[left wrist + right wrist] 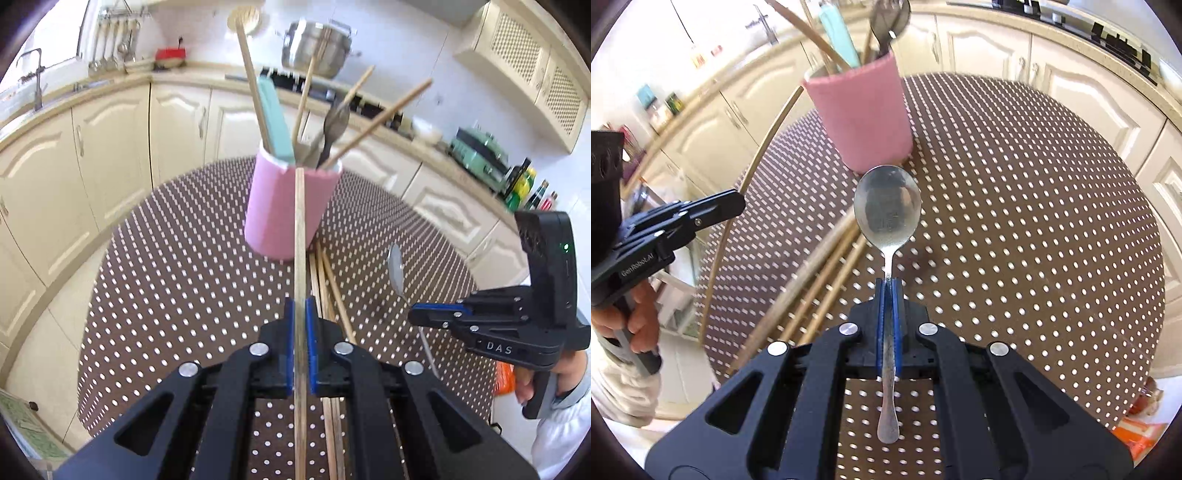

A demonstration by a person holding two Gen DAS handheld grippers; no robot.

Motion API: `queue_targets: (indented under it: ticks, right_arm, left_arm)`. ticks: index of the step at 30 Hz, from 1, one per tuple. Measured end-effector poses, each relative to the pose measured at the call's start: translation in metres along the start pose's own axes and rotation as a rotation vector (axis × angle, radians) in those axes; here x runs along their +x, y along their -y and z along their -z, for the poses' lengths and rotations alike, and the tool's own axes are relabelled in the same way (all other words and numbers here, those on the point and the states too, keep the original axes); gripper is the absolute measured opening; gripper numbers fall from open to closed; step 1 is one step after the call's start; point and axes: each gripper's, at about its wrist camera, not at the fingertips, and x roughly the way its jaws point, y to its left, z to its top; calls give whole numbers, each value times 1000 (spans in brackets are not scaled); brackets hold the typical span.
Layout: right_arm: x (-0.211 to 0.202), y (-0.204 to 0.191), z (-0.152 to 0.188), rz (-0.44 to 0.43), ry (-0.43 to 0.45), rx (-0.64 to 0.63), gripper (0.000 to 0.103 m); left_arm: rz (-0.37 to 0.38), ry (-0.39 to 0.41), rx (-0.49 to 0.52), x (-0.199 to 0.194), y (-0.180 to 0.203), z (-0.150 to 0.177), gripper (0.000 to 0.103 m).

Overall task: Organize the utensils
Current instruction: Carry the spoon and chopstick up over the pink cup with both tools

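A pink utensil holder (286, 212) stands on the round brown dotted table (177, 258), holding wooden sticks, a teal handle and a dark metal spoon. My left gripper (300, 306) is shut on a wooden chopstick (300, 229) whose tip points at the holder's rim. My right gripper (888, 286) is shut on the handle of a silver spoon (887, 210), bowl forward, lifted just in front of the holder (862, 118). The right gripper also shows in the left wrist view (415, 317), with the spoon (395, 267).
Several loose chopsticks (327, 291) lie on the table between the grippers; they also show in the right wrist view (827, 273). Cream kitchen cabinets (110, 147) and a counter with a steel pot (317, 44) surround the table.
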Motion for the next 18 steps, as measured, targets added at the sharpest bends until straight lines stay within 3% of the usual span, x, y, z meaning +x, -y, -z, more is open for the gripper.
queue_targets:
  ticks: [11,18]
  right_arm:
    - [-25,1,-13,-92,163,37,4]
    - [-31,-2,-21,-85,282,42,4]
  left_arm:
    - [18,187,11,-43,1,-16,6]
    - [28,256,20,-44,12,-39,6]
